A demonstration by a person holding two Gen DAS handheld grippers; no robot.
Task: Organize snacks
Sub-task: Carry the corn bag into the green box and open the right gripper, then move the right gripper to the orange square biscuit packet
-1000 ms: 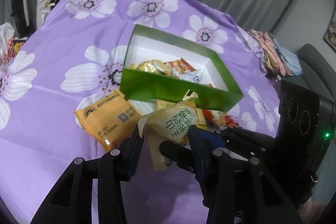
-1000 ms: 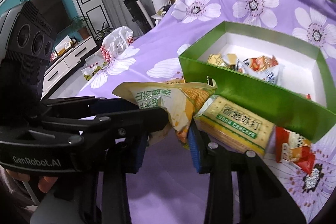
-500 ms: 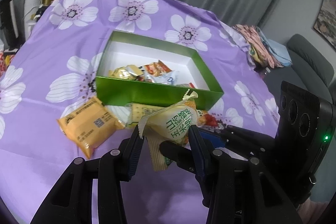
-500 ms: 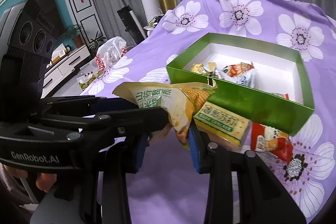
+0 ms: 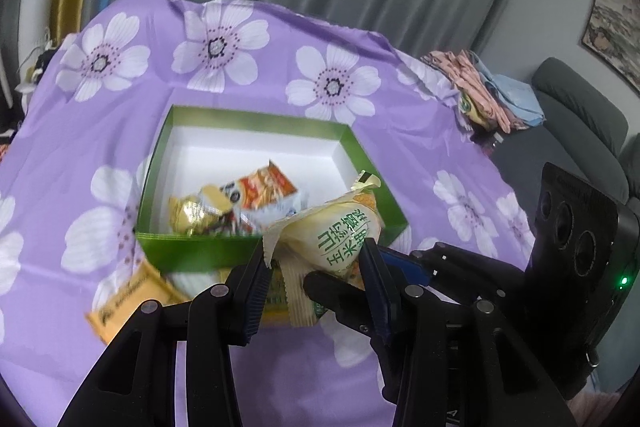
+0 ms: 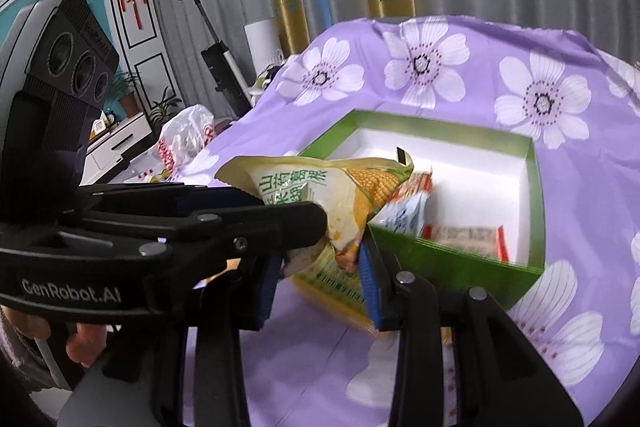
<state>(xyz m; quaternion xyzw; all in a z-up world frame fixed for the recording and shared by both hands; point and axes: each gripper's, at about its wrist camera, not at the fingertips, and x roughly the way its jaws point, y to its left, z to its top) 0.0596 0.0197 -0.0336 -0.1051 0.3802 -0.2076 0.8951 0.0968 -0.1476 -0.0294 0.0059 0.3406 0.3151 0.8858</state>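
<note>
A: Where's the corn snack bag (image 5: 340,231)?
B: Pinched between both claws, left gripper (image 5: 316,267) and right gripper (image 6: 320,267), each narrowly closed on it, above the near wall of the green box (image 5: 208,251)
A: Its look?
B: Crinkly glossy pouch, cream-yellow, green characters; the box's wrappers look blurred, probably foil
</note>
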